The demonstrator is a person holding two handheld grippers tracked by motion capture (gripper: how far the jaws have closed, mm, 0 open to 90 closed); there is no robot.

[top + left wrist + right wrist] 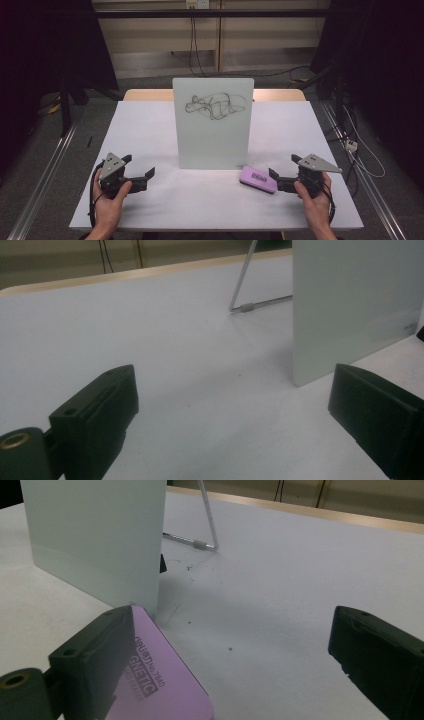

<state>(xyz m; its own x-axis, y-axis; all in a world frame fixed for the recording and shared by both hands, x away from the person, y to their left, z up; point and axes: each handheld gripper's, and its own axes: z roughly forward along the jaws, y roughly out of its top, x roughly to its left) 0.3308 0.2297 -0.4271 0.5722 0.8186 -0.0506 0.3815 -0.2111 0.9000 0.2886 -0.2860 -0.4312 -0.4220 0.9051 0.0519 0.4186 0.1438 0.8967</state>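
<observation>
- At the near edge of the white surface (pixel 165 200), a person's left hand (pixel 107 202) holds the left tongs (pixel 145 177) at about 8 o'clock from the middle of the surface; the jaws stand spread with nothing between them, and they point toward 2 o'clock.
- In the left gripper view the same left tongs (pixel 232 415) frame bare surface, with the lower corner of the board beyond them at 2 o'clock.
- At about 4 o'clock, the right hand (pixel 315 200) holds the right tongs (pixel 275 179), jaws spread wide and pointing toward 9 o'clock.
- The purple eraser (pixel 257 179) lies flat on the surface just at the tips of the right tongs, toward 9 o'clock from them; its printed label faces up.
- In the right gripper view the eraser (pixel 165 685) lies against the inner side of one jaw, well apart from the other; no pinch shows.
- Just beyond the eraser, toward 11 o'clock, the whiteboard (pixel 213 122) stands upright at the middle of the surface, its lower right corner near the eraser.
- A dark scribble (pixel 216 106) crosses the upper part of the whiteboard.
- Behind the board, a thin wire stand (pixel 207 527) props it up.
</observation>
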